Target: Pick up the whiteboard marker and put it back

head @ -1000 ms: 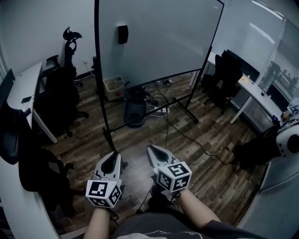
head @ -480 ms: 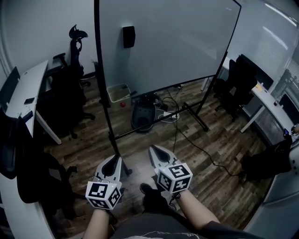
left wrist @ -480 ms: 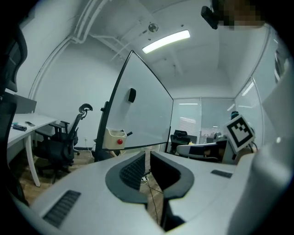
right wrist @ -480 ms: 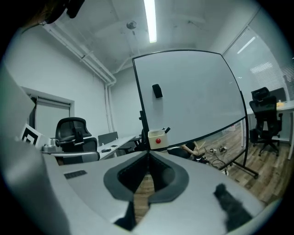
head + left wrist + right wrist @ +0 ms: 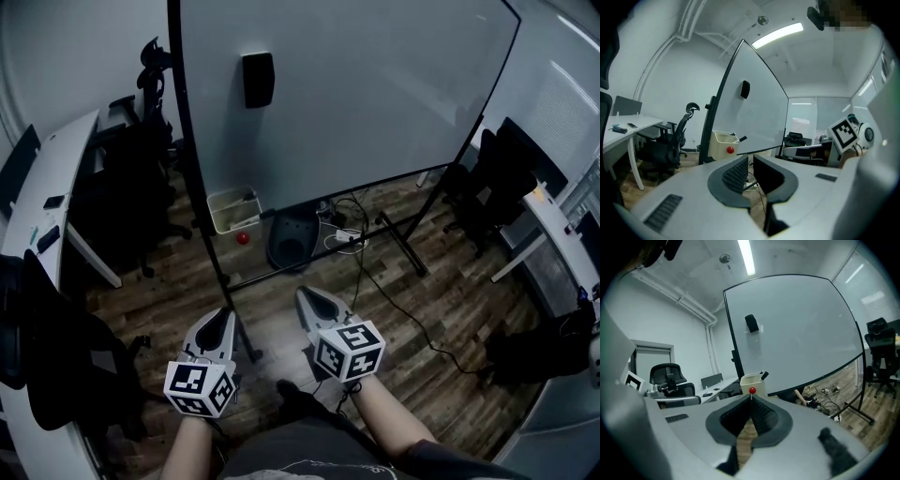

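- Whiteboard looms nearer than a moment ago; approach underway, no pick-up yet.
- Marker sticks out of beige box on board frame, 11 o'clock of tongs.
- Right tongs together, empty; left tongs a slit apart, empty.

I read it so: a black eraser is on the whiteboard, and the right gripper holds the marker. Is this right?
Not quite. The right gripper is shut on nothing, as the right gripper view shows: jaws together, empty. The marker pokes out of the bin. The black eraser is indeed on the whiteboard.
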Motion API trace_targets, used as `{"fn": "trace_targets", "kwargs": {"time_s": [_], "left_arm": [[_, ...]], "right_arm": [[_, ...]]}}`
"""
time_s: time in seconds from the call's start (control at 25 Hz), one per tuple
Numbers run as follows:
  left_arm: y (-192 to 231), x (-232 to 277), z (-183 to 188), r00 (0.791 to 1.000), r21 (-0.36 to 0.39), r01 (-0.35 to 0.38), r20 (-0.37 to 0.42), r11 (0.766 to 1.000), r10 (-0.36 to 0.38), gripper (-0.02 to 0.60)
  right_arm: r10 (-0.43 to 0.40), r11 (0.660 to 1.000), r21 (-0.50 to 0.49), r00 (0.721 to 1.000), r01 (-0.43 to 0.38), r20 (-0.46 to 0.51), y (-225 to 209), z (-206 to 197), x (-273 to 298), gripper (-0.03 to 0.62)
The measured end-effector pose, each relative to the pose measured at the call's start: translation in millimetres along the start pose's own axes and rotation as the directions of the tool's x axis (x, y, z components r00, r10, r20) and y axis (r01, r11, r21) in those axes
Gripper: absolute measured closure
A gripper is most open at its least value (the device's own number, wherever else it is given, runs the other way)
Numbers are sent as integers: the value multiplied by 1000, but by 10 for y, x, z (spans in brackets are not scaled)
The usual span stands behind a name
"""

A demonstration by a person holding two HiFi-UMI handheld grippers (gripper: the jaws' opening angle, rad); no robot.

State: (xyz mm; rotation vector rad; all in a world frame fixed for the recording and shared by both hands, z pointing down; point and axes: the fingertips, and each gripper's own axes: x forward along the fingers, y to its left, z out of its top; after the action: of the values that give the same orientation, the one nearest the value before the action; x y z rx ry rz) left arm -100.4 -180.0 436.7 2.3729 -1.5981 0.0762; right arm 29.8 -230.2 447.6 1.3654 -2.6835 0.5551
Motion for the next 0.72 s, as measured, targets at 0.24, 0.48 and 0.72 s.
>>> {"fn": "trace_targets", "kwargs": {"time_s": [0.24,0.48,0.72], "left_arm": [[155,399,214,999,14,-30,13,999,30,537],[306,757,410,997,42,-66,31,997,65,537],[547,1054,484,993,38,-111,43,993,110,537]], "right_arm": [[50,999,9,998,-51,29,-222,278,397,569],[117,992,47,993,-118,14,-400,458,866,568],[162,986,44,987,-162,-12,-514,520,1332,563]]}}
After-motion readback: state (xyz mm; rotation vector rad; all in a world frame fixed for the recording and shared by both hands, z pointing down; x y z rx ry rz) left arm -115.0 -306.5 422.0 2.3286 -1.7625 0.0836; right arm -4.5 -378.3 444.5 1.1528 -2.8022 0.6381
